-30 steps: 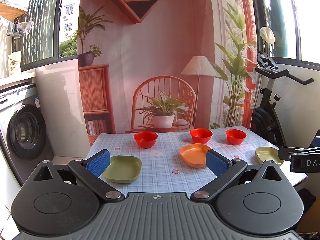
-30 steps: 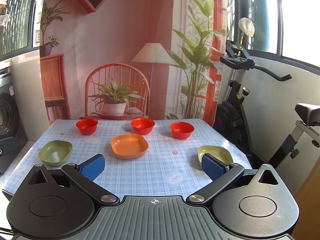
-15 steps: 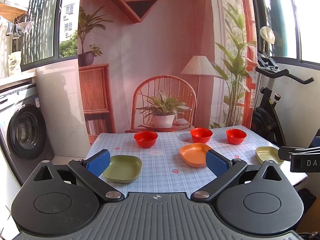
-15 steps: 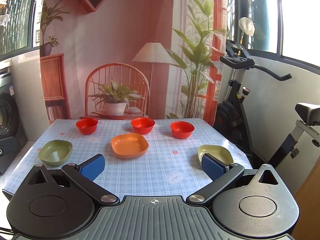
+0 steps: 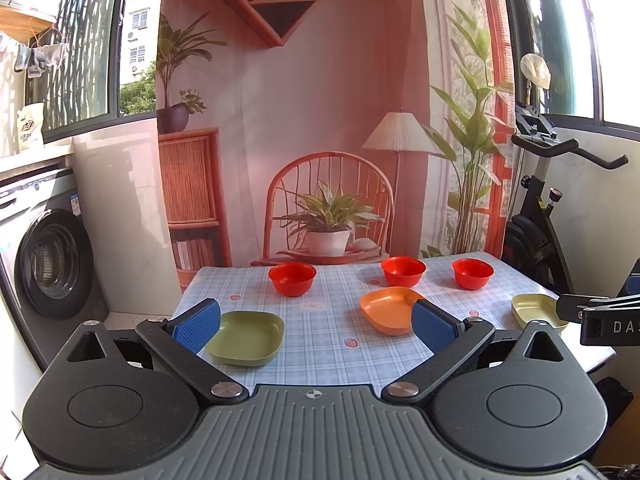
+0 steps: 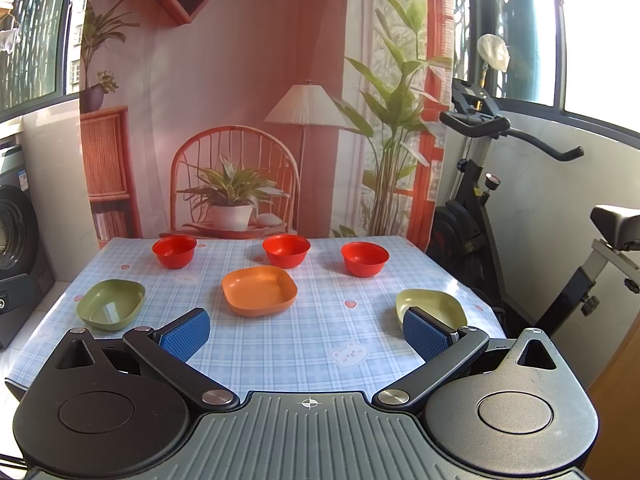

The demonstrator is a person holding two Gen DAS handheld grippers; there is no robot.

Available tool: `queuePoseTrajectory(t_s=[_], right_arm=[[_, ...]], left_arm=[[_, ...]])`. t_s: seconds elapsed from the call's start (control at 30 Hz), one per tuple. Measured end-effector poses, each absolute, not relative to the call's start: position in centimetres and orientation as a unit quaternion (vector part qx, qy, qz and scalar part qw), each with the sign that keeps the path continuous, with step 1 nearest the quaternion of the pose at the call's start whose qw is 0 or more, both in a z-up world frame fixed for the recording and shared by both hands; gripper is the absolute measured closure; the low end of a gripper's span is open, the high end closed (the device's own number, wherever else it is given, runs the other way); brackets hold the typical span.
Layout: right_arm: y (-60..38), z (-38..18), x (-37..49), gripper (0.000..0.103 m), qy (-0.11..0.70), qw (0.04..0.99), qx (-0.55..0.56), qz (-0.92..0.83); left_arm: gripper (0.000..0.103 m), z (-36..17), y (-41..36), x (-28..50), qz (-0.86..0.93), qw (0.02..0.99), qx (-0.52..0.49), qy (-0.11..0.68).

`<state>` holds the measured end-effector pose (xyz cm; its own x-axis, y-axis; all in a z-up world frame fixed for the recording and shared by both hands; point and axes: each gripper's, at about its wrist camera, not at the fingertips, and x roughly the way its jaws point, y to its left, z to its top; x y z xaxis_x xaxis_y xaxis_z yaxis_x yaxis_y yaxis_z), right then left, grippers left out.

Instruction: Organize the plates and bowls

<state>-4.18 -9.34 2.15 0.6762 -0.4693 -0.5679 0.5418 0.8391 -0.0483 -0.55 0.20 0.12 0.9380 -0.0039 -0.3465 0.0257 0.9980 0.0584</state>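
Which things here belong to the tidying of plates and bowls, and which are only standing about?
For the job:
three red bowls
orange plate
dark green plate
light green plate

Only standing about:
exercise bike
washing machine
checked tablecloth

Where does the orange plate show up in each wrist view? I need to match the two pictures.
Left wrist view: the orange plate sits right of centre, partly behind the left gripper's right finger.
Right wrist view: the orange plate lies near centre, fully visible, beyond the open right gripper.
Shared landmark: the middle red bowl stands just behind the plate in both.
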Motion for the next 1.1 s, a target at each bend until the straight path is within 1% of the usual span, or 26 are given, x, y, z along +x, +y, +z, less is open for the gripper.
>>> queuePoseTrajectory(t_s=[0.27, 0.4, 0.6, 0.73, 0.83, 1.0, 1.1], right_arm=[[-9.7, 2.1, -4.3, 0.000, 0.288, 0.916, 0.068, -0.272], [-11.0, 2.9, -4.1, 0.000, 0.255, 0.930, 0.076, -0.252], [-15.1, 3.9, -2.0, 0.000, 0.203, 0.943, 0.079, -0.250], [-18.2, 3.5, 0.6, 0.000, 0.212, 0.940, 0.099, -0.249], [-19.8, 2.6, 2.5, 0.000, 0.220, 0.942, 0.096, -0.234], [-21.5, 0.6, 6.5, 0.000, 0.247, 0.936, 0.091, -0.232], [-22.1, -0.5, 8.6, 0.000, 0.252, 0.936, 0.103, -0.224]], left_arm=[[0.001, 0.1, 0.0, -0.2, 0.000, 0.982, 0.042, 0.183], [0.001, 1.0, 0.5, 1.3, -0.005, 0.983, 0.041, 0.177], [0.001, 1.5, 1.4, 5.8, 0.000, 0.984, 0.038, 0.172], [0.001, 1.3, 2.5, 9.5, 0.001, 0.985, 0.007, 0.175], [0.002, 1.0, 2.7, 12.3, 0.008, 0.983, 0.013, 0.183], [0.012, 0.3, 3.1, 16.1, 0.020, 0.977, 0.046, 0.206], [0.013, 0.1, 4.1, 17.8, 0.020, 0.976, 0.045, 0.212]])
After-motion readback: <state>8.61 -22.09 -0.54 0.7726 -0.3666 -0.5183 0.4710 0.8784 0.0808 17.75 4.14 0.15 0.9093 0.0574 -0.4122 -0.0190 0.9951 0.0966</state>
